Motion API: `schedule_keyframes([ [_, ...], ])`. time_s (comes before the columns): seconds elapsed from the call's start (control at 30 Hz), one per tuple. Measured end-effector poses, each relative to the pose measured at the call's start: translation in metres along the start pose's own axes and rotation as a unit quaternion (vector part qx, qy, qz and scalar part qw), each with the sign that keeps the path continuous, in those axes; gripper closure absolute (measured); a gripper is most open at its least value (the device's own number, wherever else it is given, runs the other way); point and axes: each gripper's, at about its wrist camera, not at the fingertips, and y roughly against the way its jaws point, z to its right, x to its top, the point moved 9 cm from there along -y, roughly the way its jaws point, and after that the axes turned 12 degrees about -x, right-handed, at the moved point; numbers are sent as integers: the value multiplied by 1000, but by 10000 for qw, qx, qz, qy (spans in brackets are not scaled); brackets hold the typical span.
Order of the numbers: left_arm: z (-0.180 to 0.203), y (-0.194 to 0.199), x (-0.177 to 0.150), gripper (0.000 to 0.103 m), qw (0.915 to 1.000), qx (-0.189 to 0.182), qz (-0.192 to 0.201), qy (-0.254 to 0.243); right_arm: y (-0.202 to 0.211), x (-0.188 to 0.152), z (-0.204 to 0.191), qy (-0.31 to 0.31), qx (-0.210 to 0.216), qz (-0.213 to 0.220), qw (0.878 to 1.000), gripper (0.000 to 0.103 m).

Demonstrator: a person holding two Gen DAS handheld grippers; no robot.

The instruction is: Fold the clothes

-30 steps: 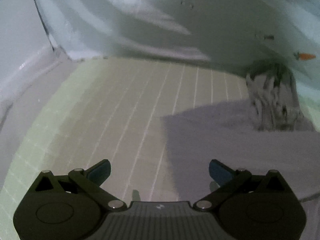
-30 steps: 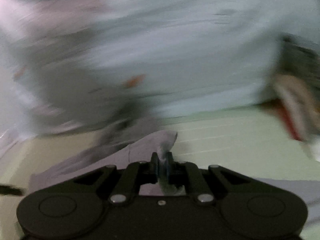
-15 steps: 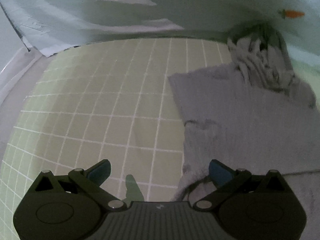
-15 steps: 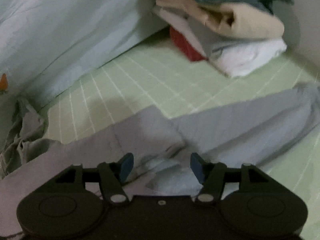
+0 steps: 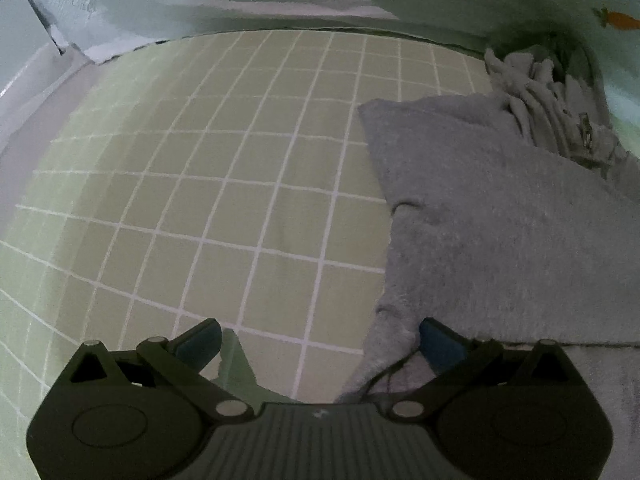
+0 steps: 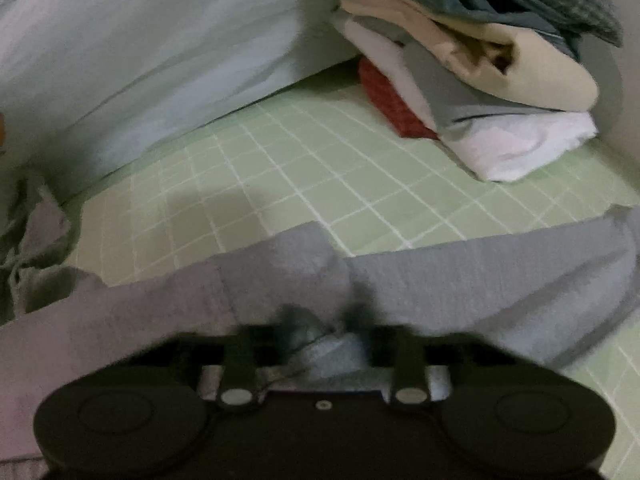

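A green checked bed carries grey trousers, a stack of folded clothes, and a crumpled cloth.

This is a bedroom in a home. A bed wears a green sheet with a white grid, a pale blue pillow lies at its edge, and a stack of folded clothes sits in the corner by the wall.
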Motion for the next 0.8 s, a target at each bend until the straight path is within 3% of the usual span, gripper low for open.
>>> schedule_keyframes([
  [0.2,1,-1,-4,0,9999,-133,51,80,37,12,-16,166,105,454,9988,92],
  [0.37,3,-1,-6,0,9998,-128,135,17,84,6,-76,290,935,635,9932,92],
  [0.43,3,-1,-7,0,9998,-128,169,1,95,-12,-111,661,1329,533,9875,92],
  [0.5,4,-1,-7,0,9997,-138,182,-22,94,-41,-142,1096,1647,170,9801,91],
  [0.6,5,-1,-9,0,9997,-236,-10,-95,86,-82,-163,1678,1551,-189,9734,85],
  [0.67,5,4,-12,0,9994,-315,-77,-69,99,-87,-161,1803,1529,-20,9717,69],
  [0.73,5,15,-16,0,9994,-347,37,-57,112,-82,-148,1569,1468,129,9766,26],
  [0.8,8,26,-19,0,9991,-347,172,-180,124,-78,-130,1284,1366,359,9816,8],
])
